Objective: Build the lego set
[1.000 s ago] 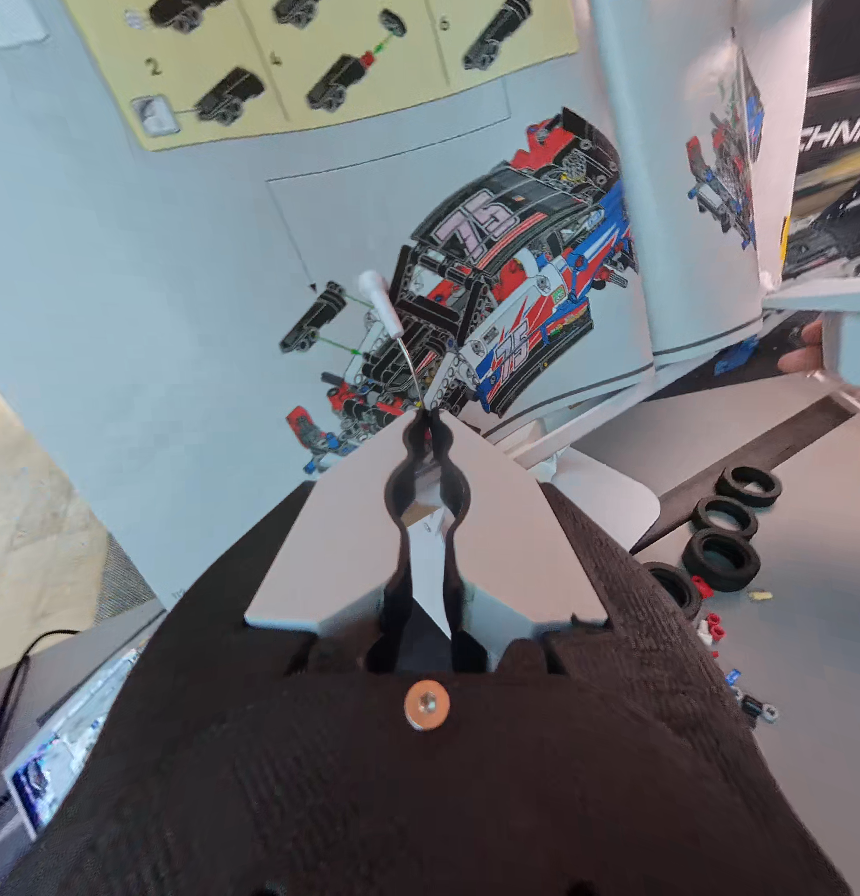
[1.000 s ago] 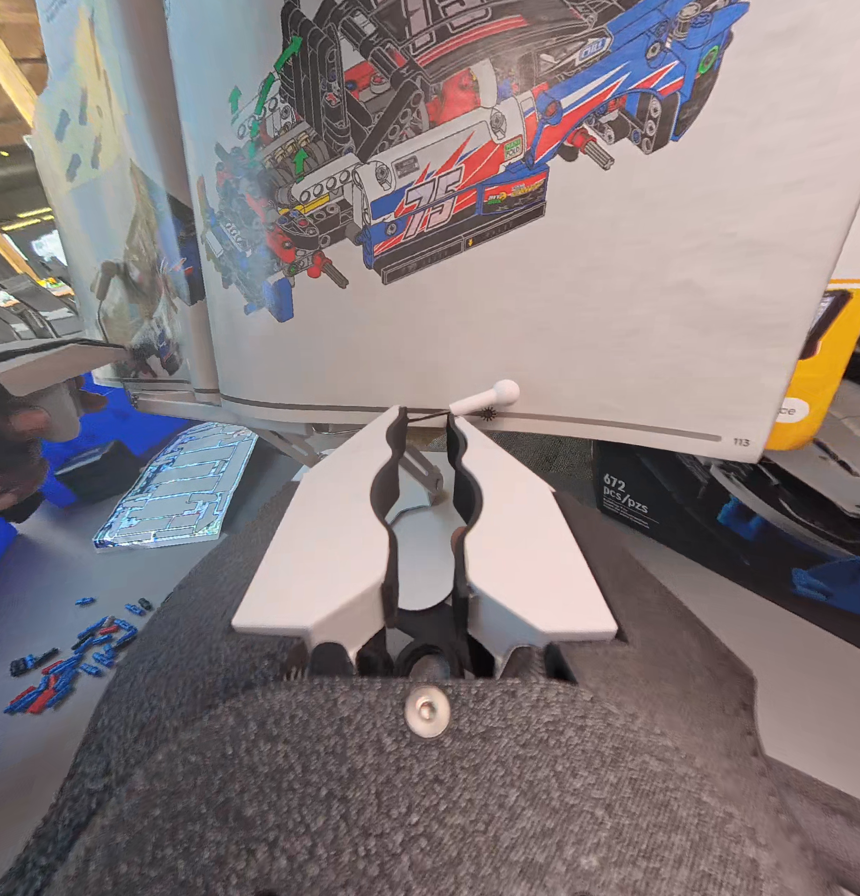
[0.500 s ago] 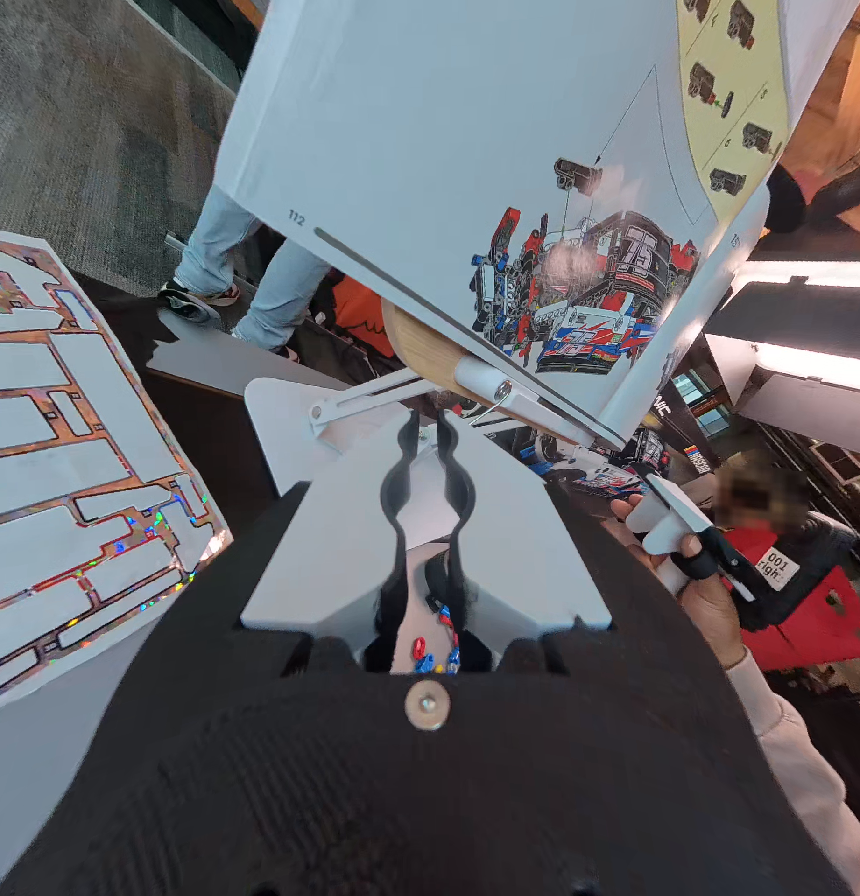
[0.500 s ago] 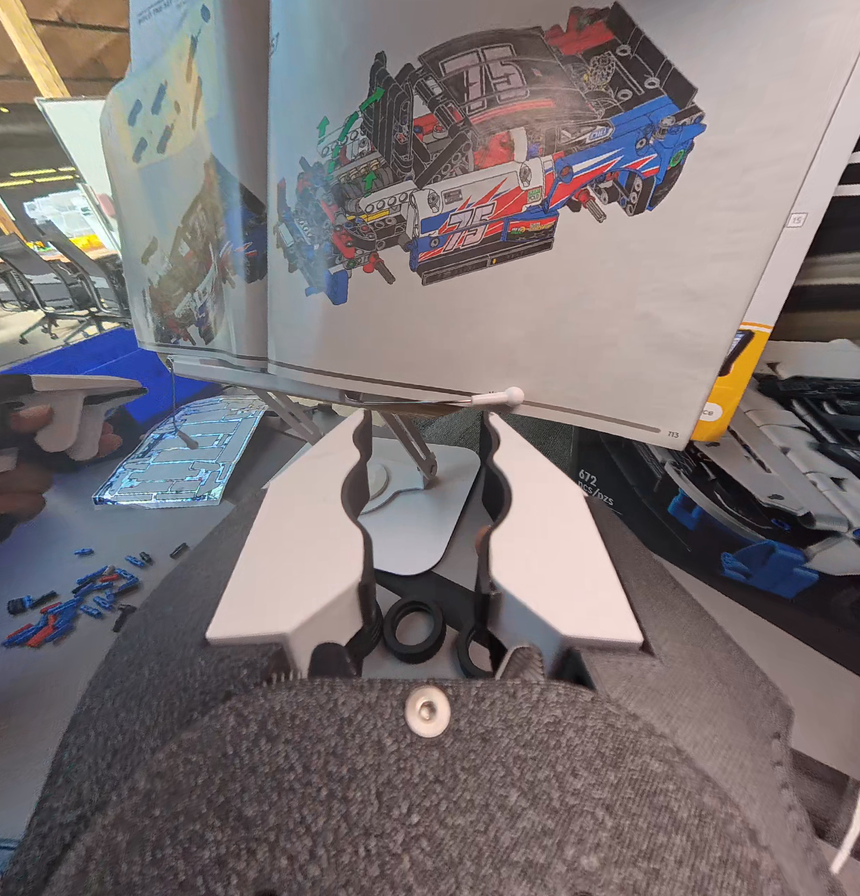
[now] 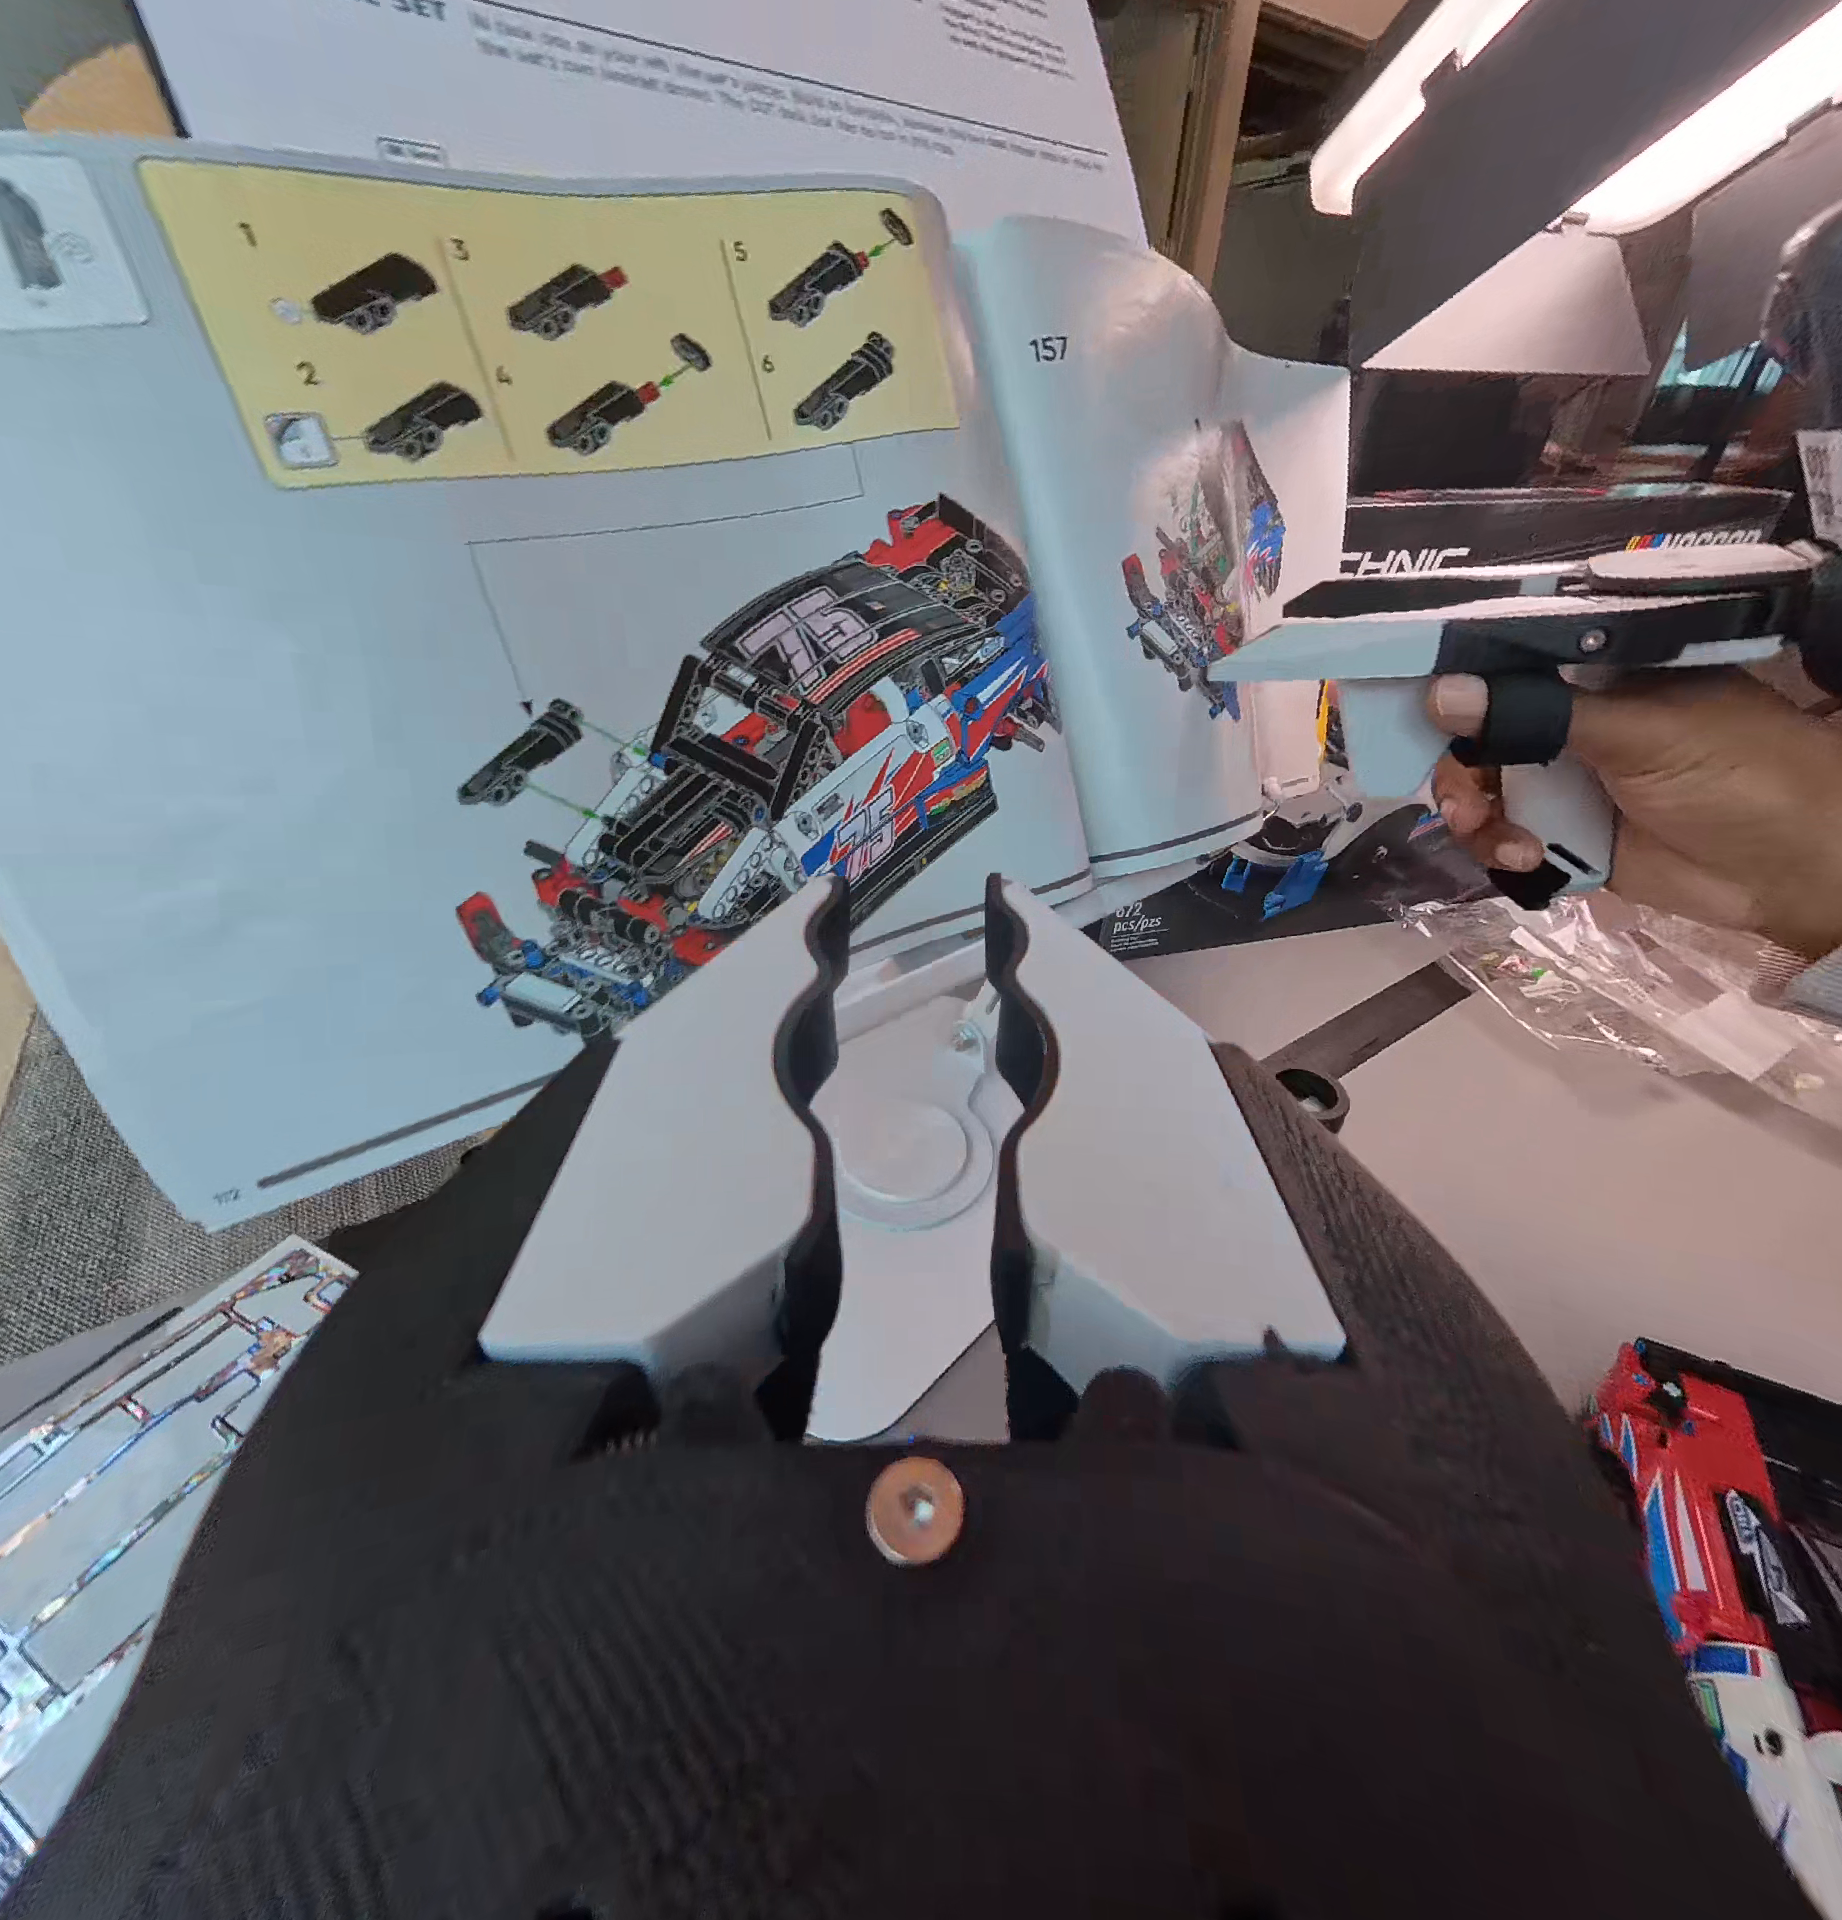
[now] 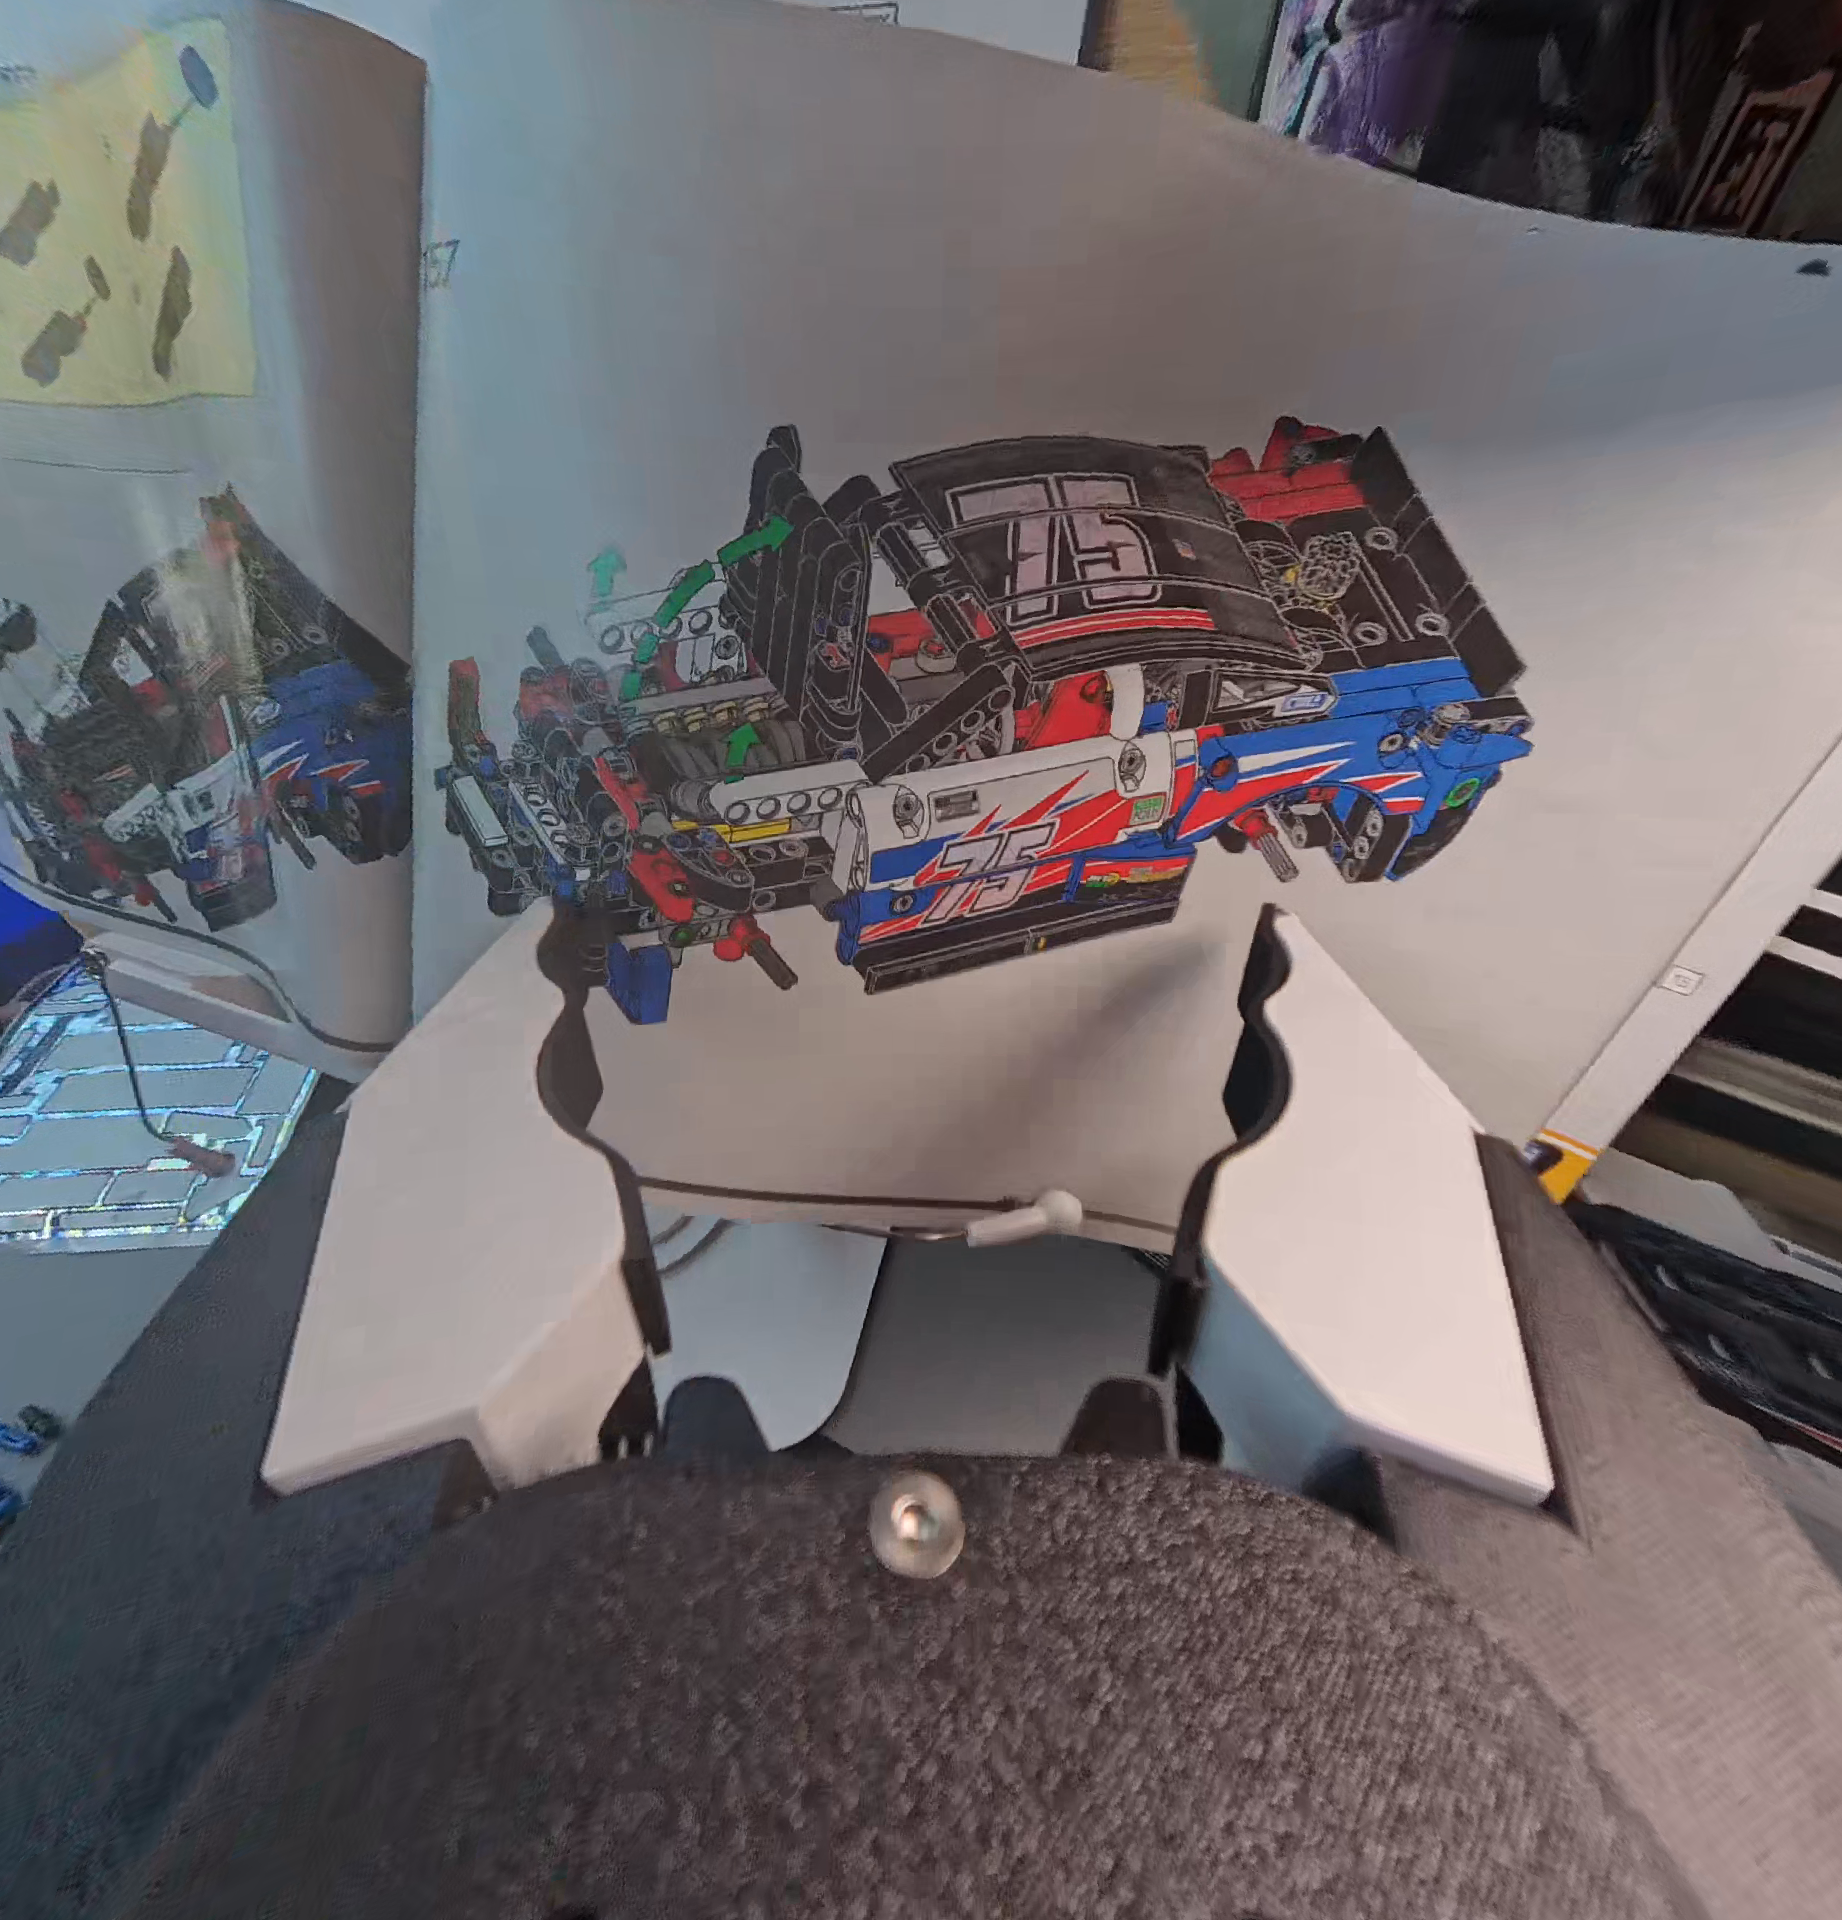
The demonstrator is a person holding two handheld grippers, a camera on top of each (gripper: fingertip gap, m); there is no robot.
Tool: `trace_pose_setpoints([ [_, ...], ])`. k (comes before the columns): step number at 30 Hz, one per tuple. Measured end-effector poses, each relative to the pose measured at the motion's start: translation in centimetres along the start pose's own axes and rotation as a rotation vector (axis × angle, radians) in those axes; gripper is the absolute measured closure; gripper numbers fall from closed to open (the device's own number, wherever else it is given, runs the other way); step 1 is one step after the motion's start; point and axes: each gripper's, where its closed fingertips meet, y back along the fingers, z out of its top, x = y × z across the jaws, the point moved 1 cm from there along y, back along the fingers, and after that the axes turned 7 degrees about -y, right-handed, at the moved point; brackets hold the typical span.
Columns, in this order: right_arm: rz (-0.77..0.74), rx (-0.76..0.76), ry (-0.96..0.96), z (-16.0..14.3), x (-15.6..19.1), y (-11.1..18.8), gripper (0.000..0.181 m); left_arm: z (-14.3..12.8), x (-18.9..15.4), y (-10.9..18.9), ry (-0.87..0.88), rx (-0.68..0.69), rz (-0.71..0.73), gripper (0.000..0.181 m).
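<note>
The open instruction booklet [image 5: 481,727] stands on a white stand [image 5: 901,1153] and shows a drawing of a race car. My left gripper [image 5: 915,904] is open and empty, just in front of the booklet's lower edge, above the stand's base. My right gripper [image 6: 912,935] is wide open and empty, close in front of the right-hand page [image 6: 1000,312]; it also shows in the left wrist view [image 5: 1416,644], held by a hand. The stand's white-tipped page-holder wire [image 6: 1042,1210] lies along the page's lower edge between the right fingers. A partly built red, white and blue car [image 5: 1717,1579] lies at the lower right.
A shiny sticker sheet [image 5: 117,1475] lies to the left on the grey table, also in the right wrist view [image 6: 117,1091]. The black set box [image 5: 1519,520] stands behind the booklet. Clear plastic bags [image 5: 1644,987] lie to the right. Small blue pieces [image 6: 3,1444] lie at the lower left.
My left gripper, shut on the page-holder wire one second ago, swung away and back and now stands open. My right gripper has opened wide and moved closer to the page.
</note>
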Motion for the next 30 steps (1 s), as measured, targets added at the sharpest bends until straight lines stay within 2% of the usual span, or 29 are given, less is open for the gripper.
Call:
trace_pose_setpoints([
  [1,0.014,0.031,0.003,-0.2,0.7,-0.7,0.058,0.1,-0.4,-0.5,-0.023,0.005,-0.004,0.157],
  [4,-0.029,0.065,0.045,-0.5,1.4,-1.5,0.066,-0.1,-0.8,-1.8,-0.028,0.029,-0.011,0.157],
  [7,-0.072,0.043,0.096,-0.2,1.5,-1.0,0.087,-0.5,-0.9,-2.3,-0.030,0.042,-0.016,0.158],
  [12,-0.071,0.044,0.173,-0.1,1.6,-0.5,0.103,-1.9,-0.8,-2.7,-0.055,0.078,-0.010,0.158],
  [13,-0.076,0.039,0.202,0.1,1.7,-0.3,0.114,-2.1,-0.9,-2.7,-0.052,0.081,-0.011,0.158],
  [14,-0.095,0.030,0.238,0.3,1.8,-0.1,0.133,-2.3,-0.9,-2.6,-0.049,0.082,-0.012,0.158],
  [18,-0.152,-0.011,0.378,0.8,2.7,0.6,0.133,-2.7,-1.1,-2.3,-0.061,0.091,-0.013,0.158],
  [22,-0.114,-0.088,0.469,1.2,4.2,1.5,0.152,-2.8,-0.9,-1.7,-0.059,0.098,-0.013,0.158],
  [27,-0.135,-0.125,0.524,1.3,4.7,2.3,0.146,-2.6,-0.9,-1.0,-0.051,0.086,-0.019,0.156],
  [30,-0.118,-0.116,0.488,0.7,4.5,2.6,0.145,-2.5,-1.1,-0.6,-0.053,0.083,-0.027,0.156],
])
